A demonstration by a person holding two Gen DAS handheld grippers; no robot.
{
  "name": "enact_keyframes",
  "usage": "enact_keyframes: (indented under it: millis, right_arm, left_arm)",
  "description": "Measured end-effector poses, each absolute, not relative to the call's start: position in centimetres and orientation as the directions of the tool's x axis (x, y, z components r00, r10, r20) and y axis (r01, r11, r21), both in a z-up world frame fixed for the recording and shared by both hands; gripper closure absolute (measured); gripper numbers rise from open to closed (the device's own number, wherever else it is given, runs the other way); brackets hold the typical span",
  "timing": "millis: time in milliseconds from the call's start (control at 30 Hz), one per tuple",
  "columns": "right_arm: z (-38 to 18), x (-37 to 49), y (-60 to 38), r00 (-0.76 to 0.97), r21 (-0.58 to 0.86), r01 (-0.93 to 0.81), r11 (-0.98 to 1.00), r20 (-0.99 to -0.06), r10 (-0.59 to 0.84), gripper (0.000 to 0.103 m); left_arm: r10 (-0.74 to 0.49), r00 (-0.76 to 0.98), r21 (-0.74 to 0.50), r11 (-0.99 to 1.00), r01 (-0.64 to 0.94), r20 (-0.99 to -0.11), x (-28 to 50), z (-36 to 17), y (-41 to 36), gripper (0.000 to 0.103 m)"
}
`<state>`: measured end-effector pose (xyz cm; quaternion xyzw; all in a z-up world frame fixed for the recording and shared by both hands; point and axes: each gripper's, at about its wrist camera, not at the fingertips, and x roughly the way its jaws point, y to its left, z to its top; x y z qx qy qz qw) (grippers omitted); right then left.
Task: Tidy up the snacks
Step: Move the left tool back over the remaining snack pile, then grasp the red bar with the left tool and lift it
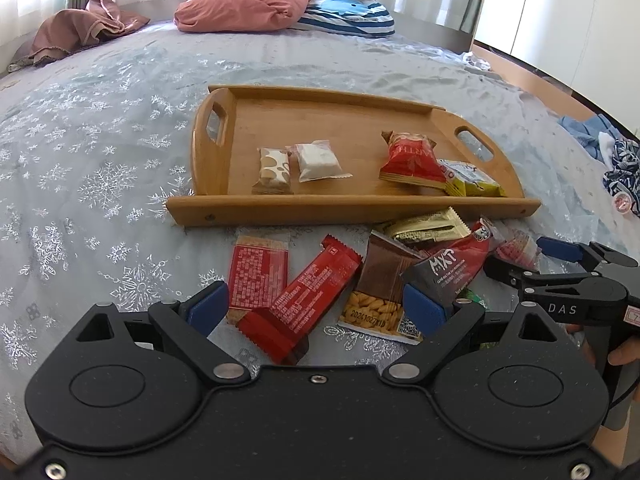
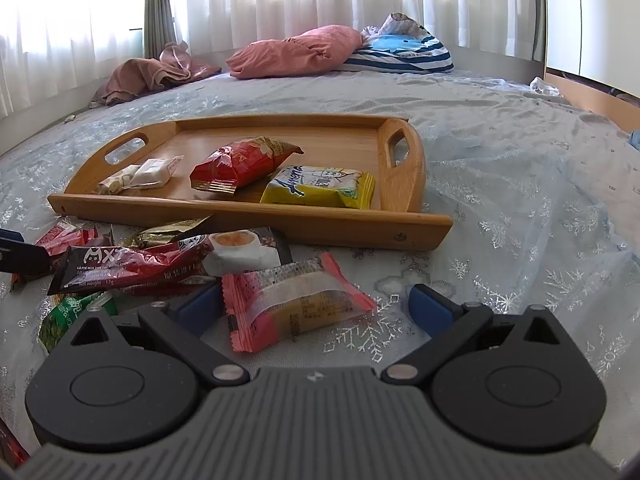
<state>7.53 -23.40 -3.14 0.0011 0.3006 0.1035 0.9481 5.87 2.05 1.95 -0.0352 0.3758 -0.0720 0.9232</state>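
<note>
Holding both grippers low over the bed point(image 1: 120, 128), you are facing a loose heap of snacks in front of the wooden tray point(image 1: 344, 210).

Your left gripper point(image 1: 316, 304) is hanging with its jaws spread wide and gripping nothing. A long red wrapper point(image 1: 304, 300) is lying on the bedspread between the blue pads, touched by neither. A flat red packet point(image 1: 258, 272) is sitting just beside the left pad, and a brown peanut packet point(image 1: 380, 292) is lying just beside the right one.

Your right gripper point(image 2: 316, 304) is also standing with its jaws wide apart and closed on nothing. A pink-edged pastry packet point(image 2: 296, 304) is lying between its pads, closer to the left pad; you cannot tell whether it is touching that pad. A dark coffee stick point(image 2: 132, 268) and a gold packet point(image 2: 172, 230) are lying to its left in the heap.

Four snacks are already resting in the tray: a brown-and-white bar point(image 1: 272, 172) and a white packet point(image 1: 320, 162) side by side near the left handle, plus a red packet point(image 1: 412, 160) partly overlapping a yellow packet point(image 1: 472, 180) near the right handle.
</note>
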Motion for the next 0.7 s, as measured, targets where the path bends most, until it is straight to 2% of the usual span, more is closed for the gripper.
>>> enact_keyframes:
  millis: [200, 267, 367, 433, 633, 700]
  right_arm:
    - [-3.3, 7.4, -23.4, 0.806, 0.060, -0.195, 0.979, -0.559, 0.195, 0.000]
    - [-3.3, 7.3, -23.4, 0.808, 0.061, -0.195, 0.979, -0.556, 0.195, 0.000]
    - [-3.3, 7.2, -23.4, 0.809, 0.061, -0.195, 0.979, -0.554, 0.196, 0.000]
    - [-3.3, 7.2, -23.4, 0.810, 0.061, -0.195, 0.979, -0.553, 0.196, 0.000]
    - [-3.4, 7.2, -23.3, 0.814, 0.060, -0.194, 0.979, -0.547, 0.195, 0.000]
    - [-3.4, 7.2, -23.3, 0.815, 0.060, -0.194, 0.979, -0.545, 0.195, 0.000]
  left_arm:
    - [-0.168, 0.705, -0.118, 0.986, 0.119, -0.689, 5.4, 1.5, 1.8, 0.020]
    - [-0.157, 0.713, -0.107, 0.988, 0.115, -0.683, 5.2, 1.5, 1.7, 0.026]
    - [-0.168, 0.713, -0.116, 0.986, 0.122, -0.681, 5.0, 1.8, 1.7, 0.040]
    - [-0.186, 0.706, -0.131, 0.983, 0.132, -0.684, 4.8, 2.0, 1.8, 0.053]
    - [-0.190, 0.699, -0.122, 0.982, 0.146, -0.689, 4.3, 2.3, 1.6, 0.063]
    - [-0.190, 0.698, -0.124, 0.982, 0.145, -0.690, 4.3, 2.2, 1.6, 0.063]
